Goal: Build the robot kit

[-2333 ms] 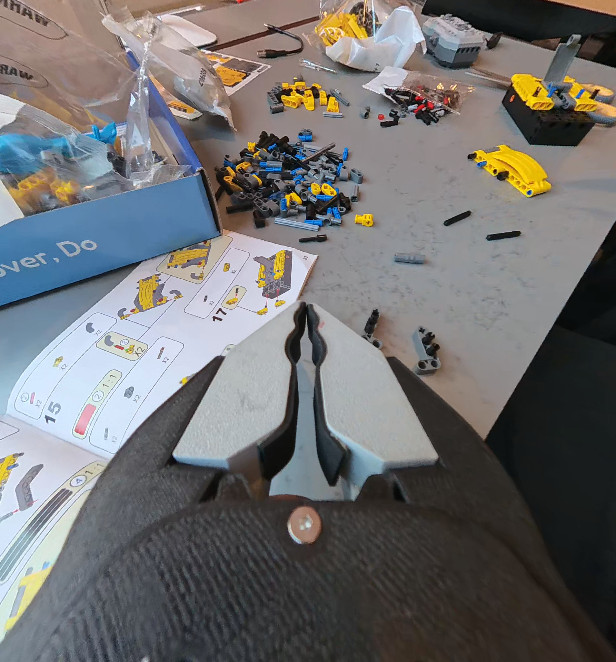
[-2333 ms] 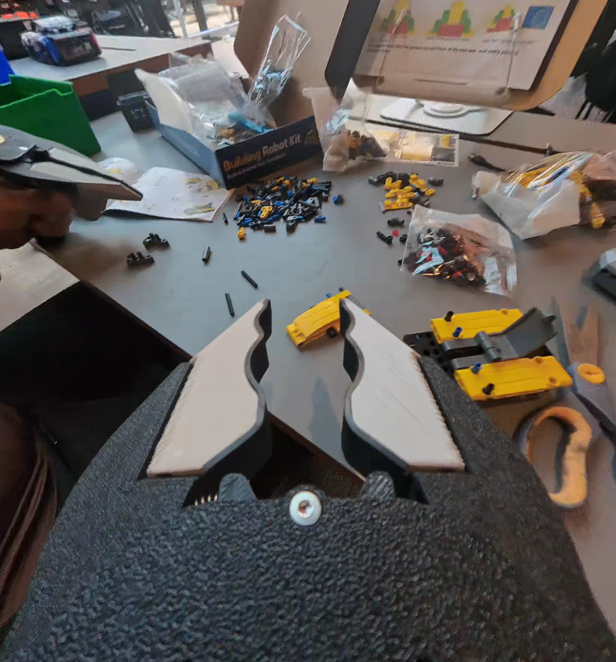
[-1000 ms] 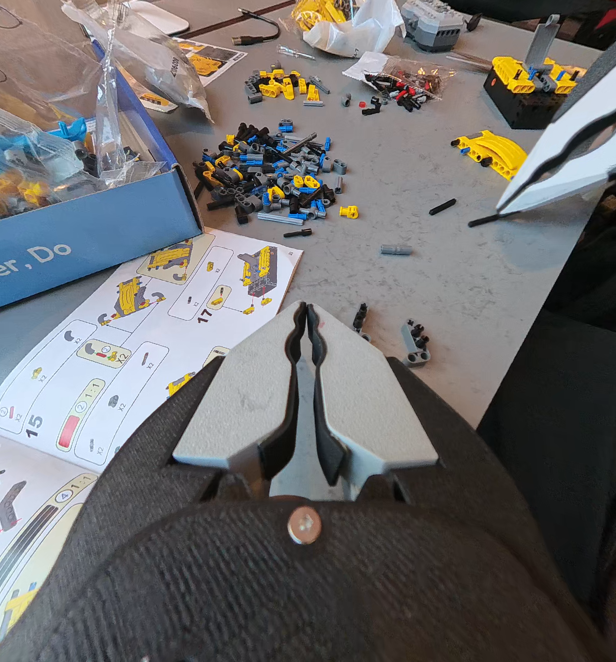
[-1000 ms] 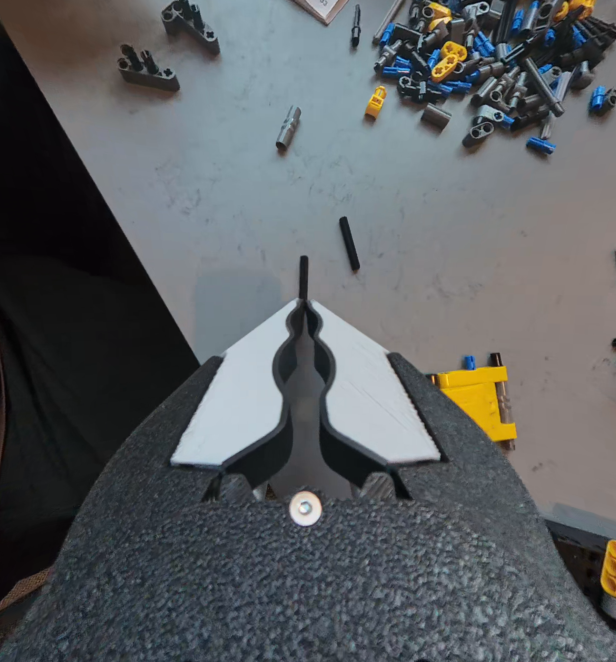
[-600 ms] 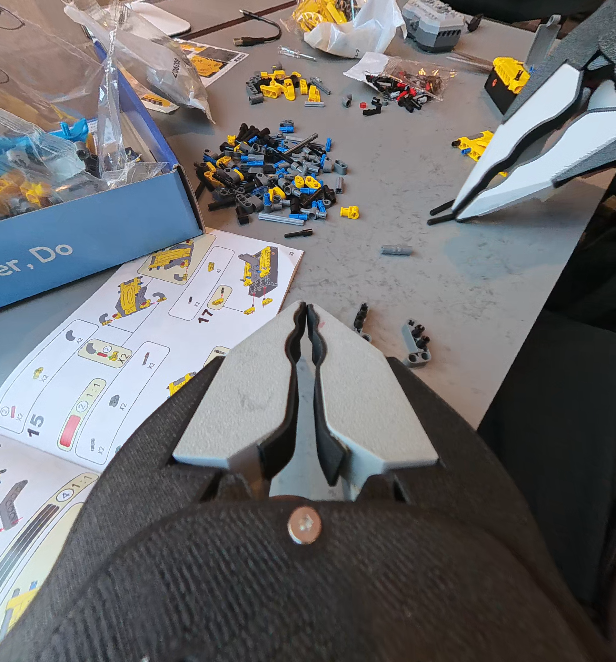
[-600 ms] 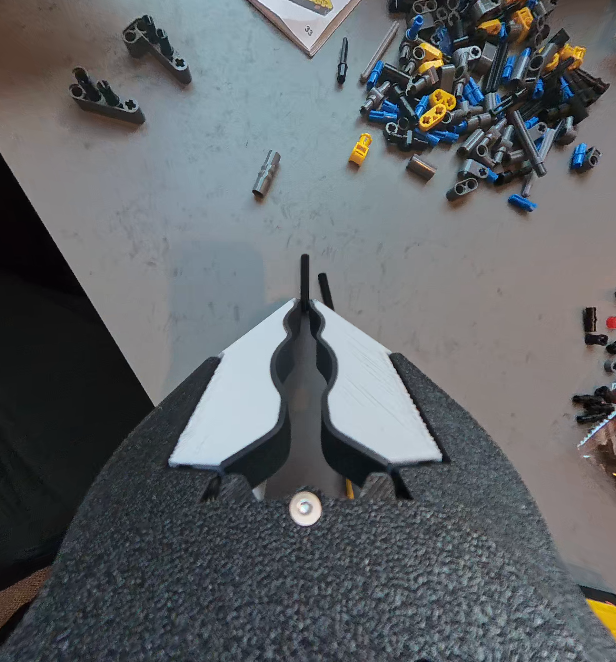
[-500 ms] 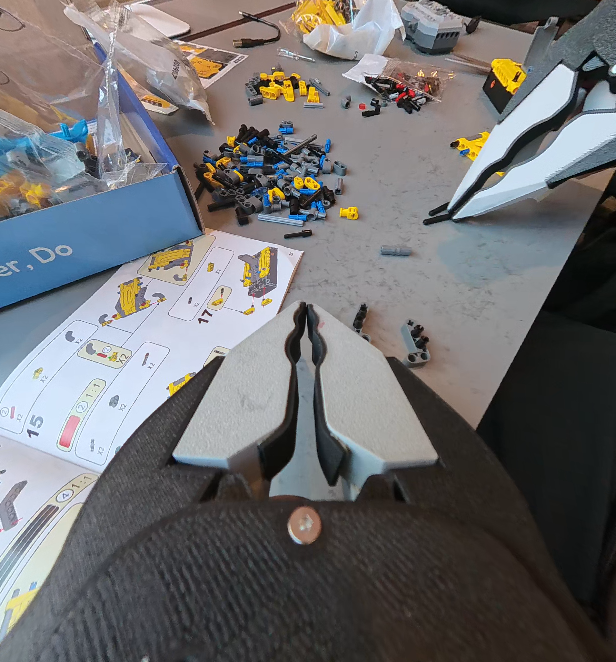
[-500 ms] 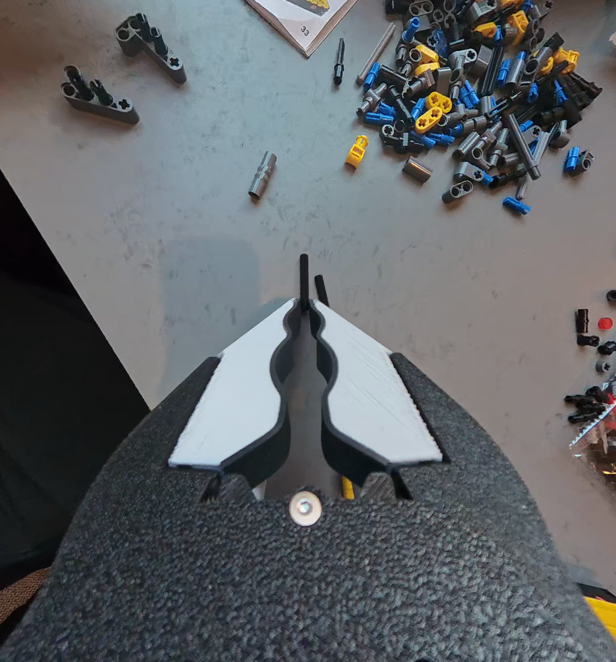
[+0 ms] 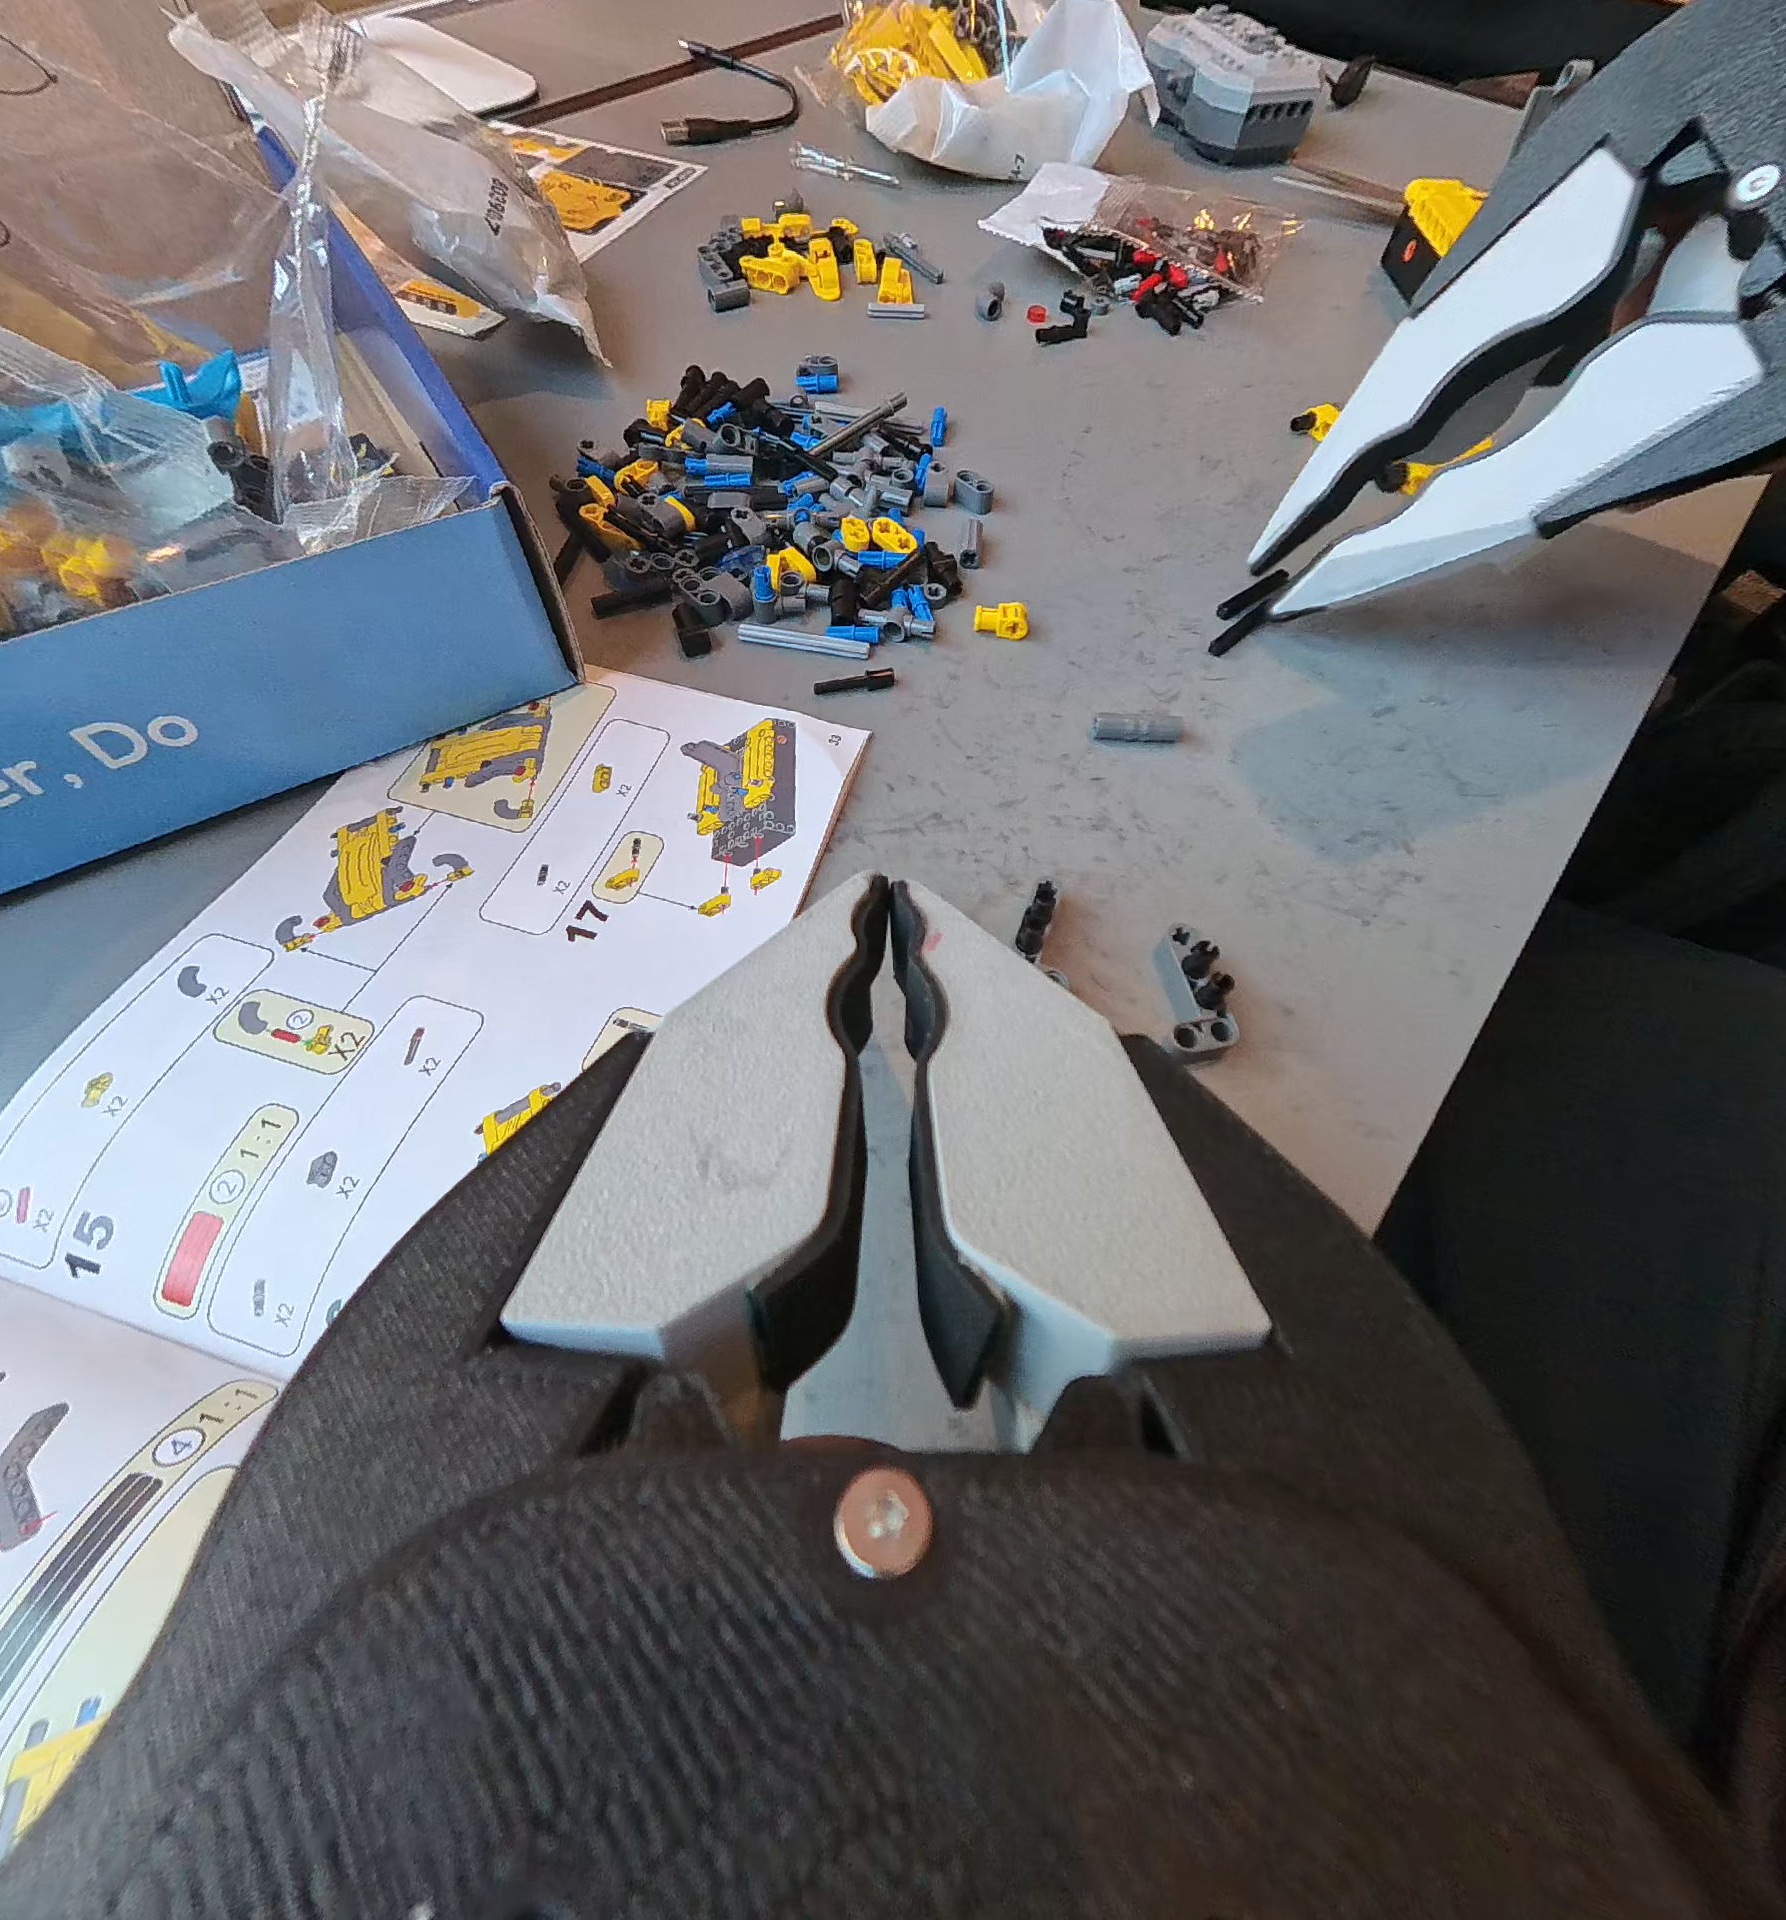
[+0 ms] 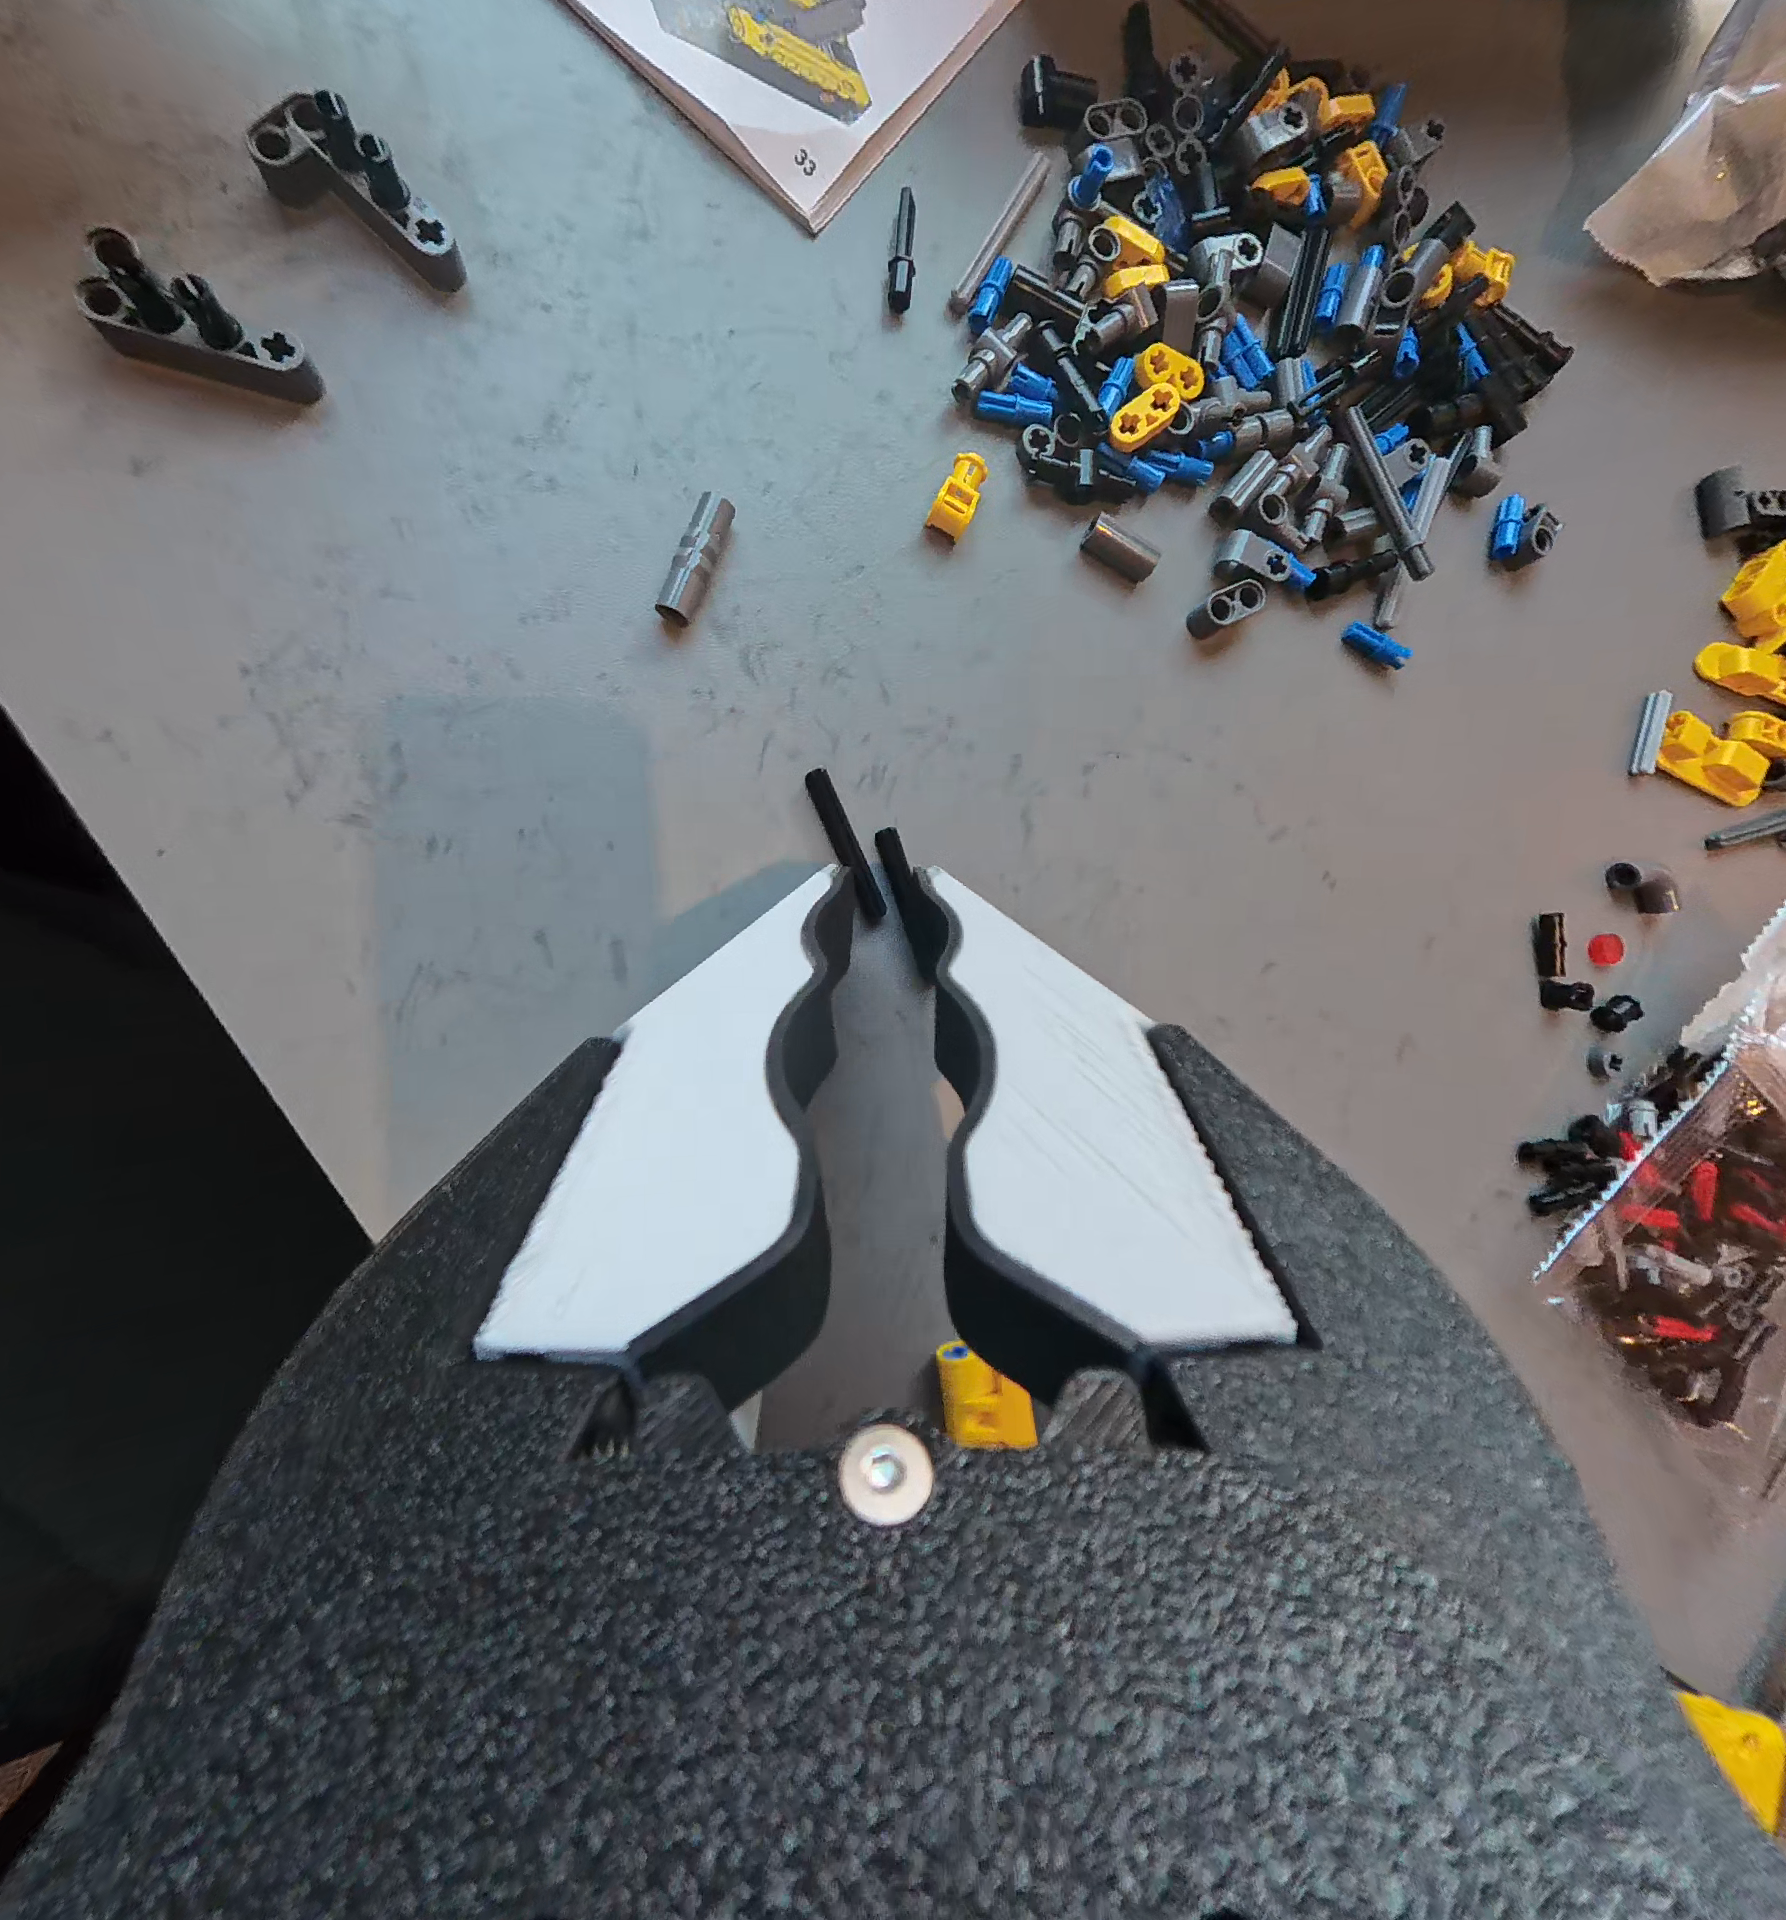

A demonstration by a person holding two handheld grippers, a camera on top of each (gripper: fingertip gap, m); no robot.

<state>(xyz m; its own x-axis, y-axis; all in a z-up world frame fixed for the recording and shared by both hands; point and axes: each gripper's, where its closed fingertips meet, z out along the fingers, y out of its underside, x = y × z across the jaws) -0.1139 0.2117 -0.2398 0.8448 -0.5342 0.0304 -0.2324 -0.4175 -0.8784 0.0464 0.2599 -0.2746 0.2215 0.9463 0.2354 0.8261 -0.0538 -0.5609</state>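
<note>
My right gripper point(image 10: 881, 878) is slightly open and points down at the grey table point(image 10: 515, 727) near its front edge. Two short black axles lie in the gap at its tips, one point(image 10: 845, 842) tilted by the left finger, the other point(image 10: 904, 883) by the right finger. The left wrist view shows this gripper point(image 9: 1266, 590) at the right, with both axles point(image 9: 1240, 613) at its tips. My left gripper point(image 9: 887, 888) is shut and empty, held above the corner of an open instruction booklet point(image 9: 401, 987).
A pile of small black, blue, grey and yellow parts point(image 9: 785, 509) lies mid-table, beside a blue box point(image 9: 245, 665) of bagged parts. A grey connector point(image 10: 695, 556), a yellow piece point(image 10: 956, 497) and two grey beams with black pins point(image 10: 193, 322) lie loose. A bag of pins point(image 10: 1699, 1226) sits at the right.
My right gripper closed on a black axle, carried it next to the second axle, and has now opened its jaws, leaving both axles at its tips. My left gripper has stayed shut and nearly still.
</note>
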